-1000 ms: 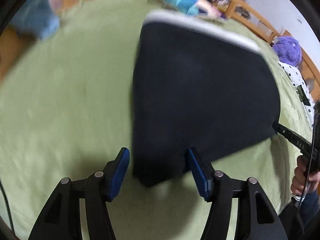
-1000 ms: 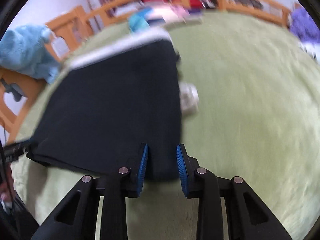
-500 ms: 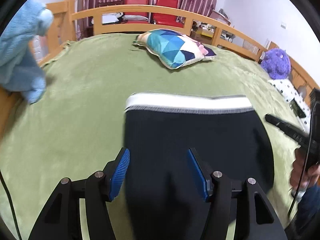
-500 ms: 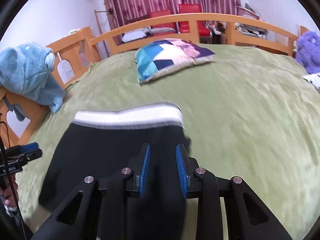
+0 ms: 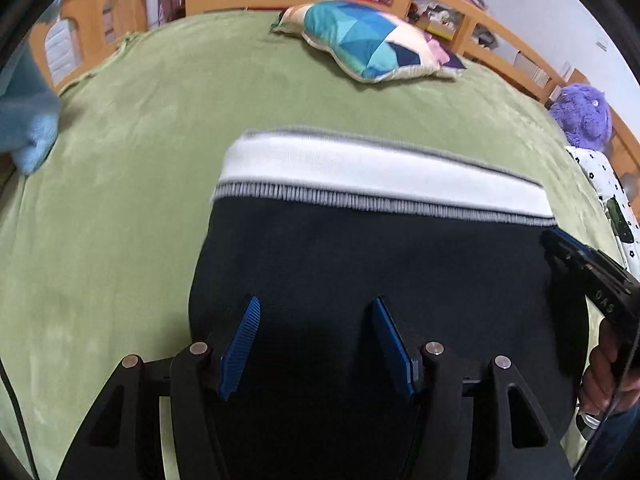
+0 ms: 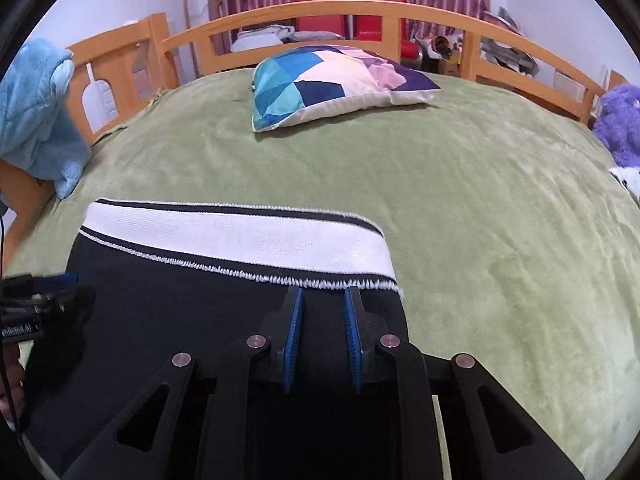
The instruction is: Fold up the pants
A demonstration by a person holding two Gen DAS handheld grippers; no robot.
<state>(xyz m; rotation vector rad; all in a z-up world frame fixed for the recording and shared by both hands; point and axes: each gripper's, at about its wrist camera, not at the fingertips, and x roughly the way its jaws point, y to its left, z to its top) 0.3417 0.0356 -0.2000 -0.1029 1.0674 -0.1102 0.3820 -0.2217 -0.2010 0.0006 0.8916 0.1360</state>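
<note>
while both tools [image 5: 316, 344] [image 6: 320, 336] hover, folded pants [image 6: 200, 320] lie flat.

The lower part of the dark pants [image 5: 360, 264] runs out under the frame's bottom edge in both wrist views, its hem unseen. A blue plush [image 6: 36, 112] is cropped at the left border, a purple plush [image 6: 620, 120] at the right. Whether the right gripper [image 6: 320, 340] pinches fabric cannot be told; clutter behind the bed rail [image 6: 320, 8] is too small to identify.
</note>
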